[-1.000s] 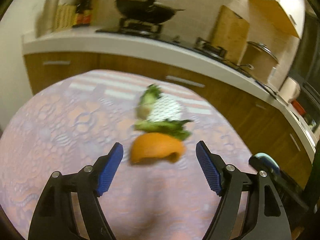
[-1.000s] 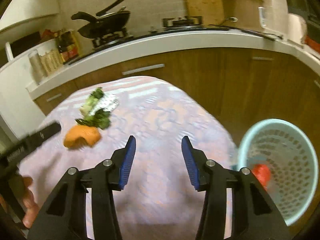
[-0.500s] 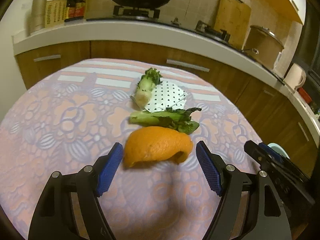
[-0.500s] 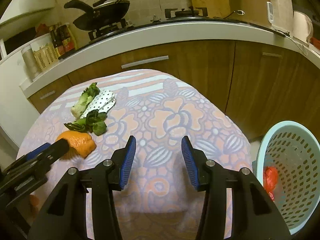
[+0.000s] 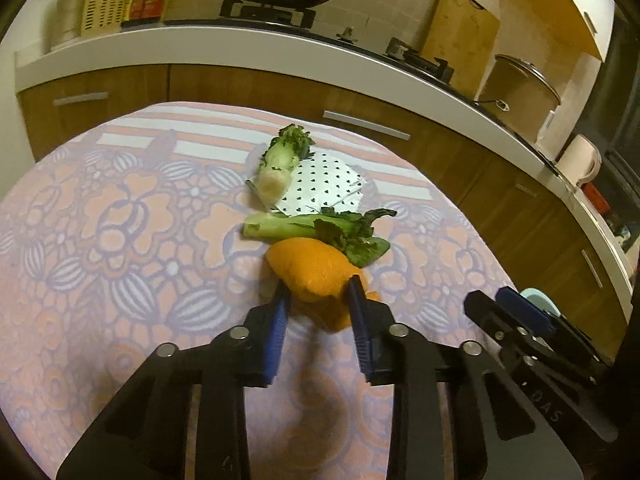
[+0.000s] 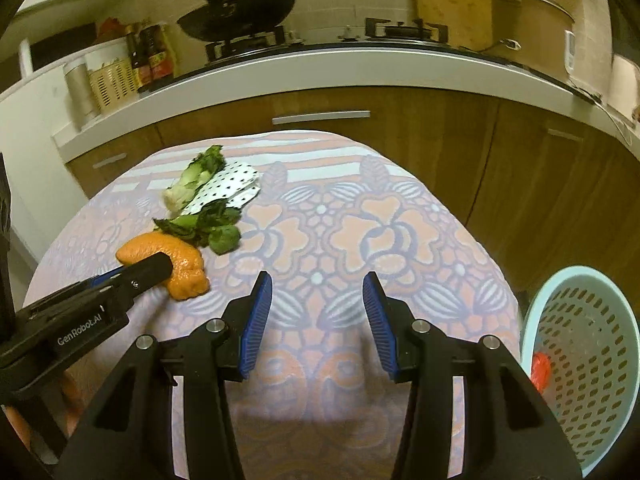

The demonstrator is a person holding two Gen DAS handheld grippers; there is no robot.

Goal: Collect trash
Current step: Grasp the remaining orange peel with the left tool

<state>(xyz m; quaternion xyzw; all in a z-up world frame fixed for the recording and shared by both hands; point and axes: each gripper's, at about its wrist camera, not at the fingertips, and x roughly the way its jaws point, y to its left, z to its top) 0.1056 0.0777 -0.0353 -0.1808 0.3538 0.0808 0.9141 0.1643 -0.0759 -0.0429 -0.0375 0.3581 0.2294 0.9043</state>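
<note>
A: What is the left gripper (image 5: 318,294) doing?

B: Its two blue jaws are squeezed on the orange peel (image 5: 316,276). The peel sits on the flowery tablecloth (image 5: 120,240), and its near end is pinched between the pads.

A: And the right gripper (image 6: 316,284)?

B: Its jaws are wide apart with nothing between them. It hangs over the cloth, on the side near the basket.

A: What does the peel look like?

B: It is bright orange, curved like a little hump, and bumpy on the outside. From the right camera you can see the black finger of the left gripper lying across it.

A: What is just behind the peel?

B: A leafy green stalk (image 5: 320,228) lies touching the far edge of the peel. Behind that is a white paper with black dots (image 5: 326,184), and a short vegetable stump (image 5: 280,160) lies on its left edge.

A: Is there a bin?

B: Yes, a light blue basket with holes (image 6: 588,360) stands off the right side of the table, lower down. Inside it lies one red piece of trash (image 6: 540,368), down by the near wall.

A: What is farther back?

B: A white counter (image 6: 360,68) over brown cupboards, with a black wok (image 6: 240,16) on the stove and a big pot with a lid (image 5: 520,92)
</note>
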